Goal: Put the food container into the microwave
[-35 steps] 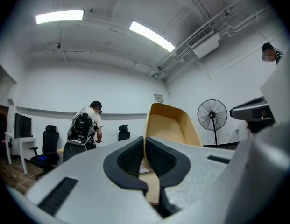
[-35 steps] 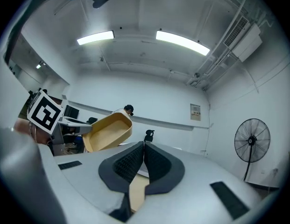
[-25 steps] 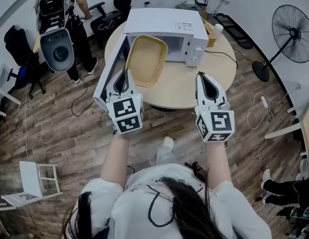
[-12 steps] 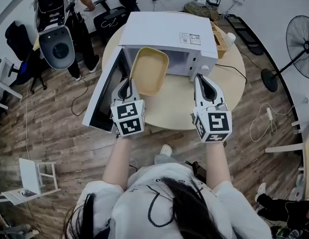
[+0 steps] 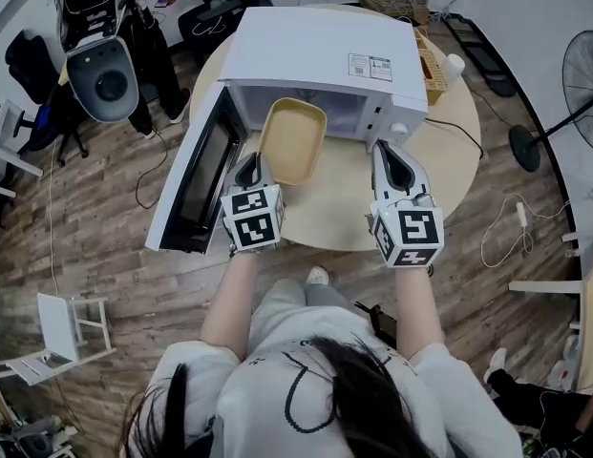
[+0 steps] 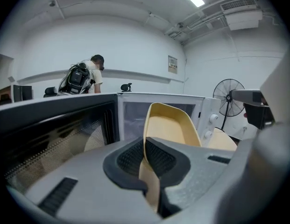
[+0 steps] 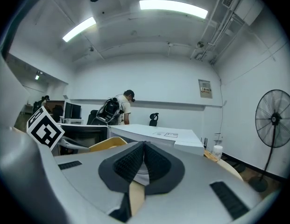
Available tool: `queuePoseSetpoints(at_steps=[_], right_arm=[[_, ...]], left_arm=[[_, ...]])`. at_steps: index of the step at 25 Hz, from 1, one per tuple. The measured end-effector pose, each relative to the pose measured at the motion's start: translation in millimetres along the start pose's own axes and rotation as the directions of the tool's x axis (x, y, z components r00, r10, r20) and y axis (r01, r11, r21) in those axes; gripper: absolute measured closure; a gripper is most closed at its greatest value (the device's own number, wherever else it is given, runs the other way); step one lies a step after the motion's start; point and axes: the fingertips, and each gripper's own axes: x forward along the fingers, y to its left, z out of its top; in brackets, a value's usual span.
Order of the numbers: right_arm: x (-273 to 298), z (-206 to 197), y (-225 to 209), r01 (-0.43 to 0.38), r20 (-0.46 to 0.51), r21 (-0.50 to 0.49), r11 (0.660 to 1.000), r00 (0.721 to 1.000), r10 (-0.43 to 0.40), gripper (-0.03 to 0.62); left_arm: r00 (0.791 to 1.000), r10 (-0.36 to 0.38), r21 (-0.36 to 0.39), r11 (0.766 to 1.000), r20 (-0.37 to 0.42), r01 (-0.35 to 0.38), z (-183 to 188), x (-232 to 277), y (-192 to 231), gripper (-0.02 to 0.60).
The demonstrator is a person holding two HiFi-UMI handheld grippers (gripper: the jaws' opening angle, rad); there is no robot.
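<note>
Left tool, closed on the near rim of the yellow food container; the left gripper view shows both pads pressing that rim, one on each side of it. The container is carried clear of the round bench, tilted, with its hollow side turned toward the right tool. Its far end lies at the mouth of the white microwave, just in front of the cavity. The microwave door stands swung fully open on the left side. Right tool, closed with nothing between its pads, held level just right of the container and in front of the microwave's control panel. A standing fan is on the floor, well apart from the bench.
</note>
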Motion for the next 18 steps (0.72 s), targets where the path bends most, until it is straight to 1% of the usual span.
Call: queuePoseSetpoints(at_steps=[3,7,14,18], right_arm=[[3,-8,0,-0.005,-0.015,0.002,1.0,1.0,0.005,0.565],[5,-12,1,-0.006,-0.027,0.002,1.0,1.0,0.006,0.565],[11,-17,-9,0.023,-0.041,-0.002,1.0,0.999,-0.023,0.565],[17,-18,-14,0.039,-0.05,-0.008,0.999,0.998,-0.039,0.566]], left_arm=[[0.998,-0.008,-0.051,0.999,-0.059,0.005,-13,14,0,0.563],[0.99,-0.004,-0.114,0.993,-0.14,-0.013,-25,30,2,0.561],[0.977,0.003,-0.207,0.977,-0.215,-0.049,-38,68,4,0.561],[0.972,0.014,-0.234,0.97,-0.235,-0.071,-38,90,5,0.561]])
